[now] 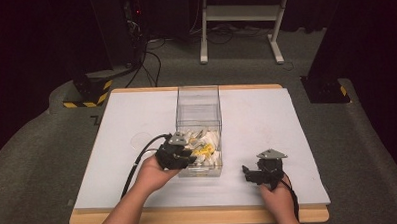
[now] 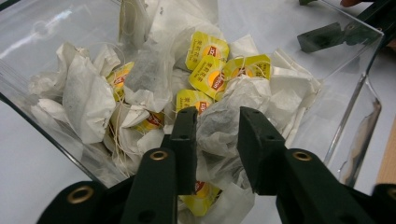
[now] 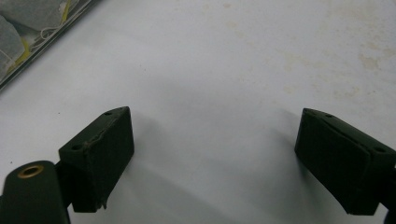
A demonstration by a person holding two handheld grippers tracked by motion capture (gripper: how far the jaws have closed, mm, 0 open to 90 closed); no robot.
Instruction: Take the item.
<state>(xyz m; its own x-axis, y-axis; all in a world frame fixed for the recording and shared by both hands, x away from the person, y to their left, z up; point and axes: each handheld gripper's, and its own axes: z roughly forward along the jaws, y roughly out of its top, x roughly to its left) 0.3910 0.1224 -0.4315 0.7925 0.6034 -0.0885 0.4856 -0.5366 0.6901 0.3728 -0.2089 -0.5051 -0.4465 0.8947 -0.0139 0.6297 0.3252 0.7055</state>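
Note:
A clear plastic box on the white table holds a heap of white tea bags with yellow tags. My left gripper reaches into the near end of the box from the left. Its jaws stand narrow around one crumpled white tea bag, which fills the gap and touches both pads. My right gripper rests low over the bare table to the right of the box, open with nothing between its pads. One of its jaws also shows in the left gripper view as a dark bar through the box wall.
The white tabletop has a wooden front edge. A faint round mark lies left of the box. Beyond the table are a white stand, black equipment with cables and hazard-striped bases.

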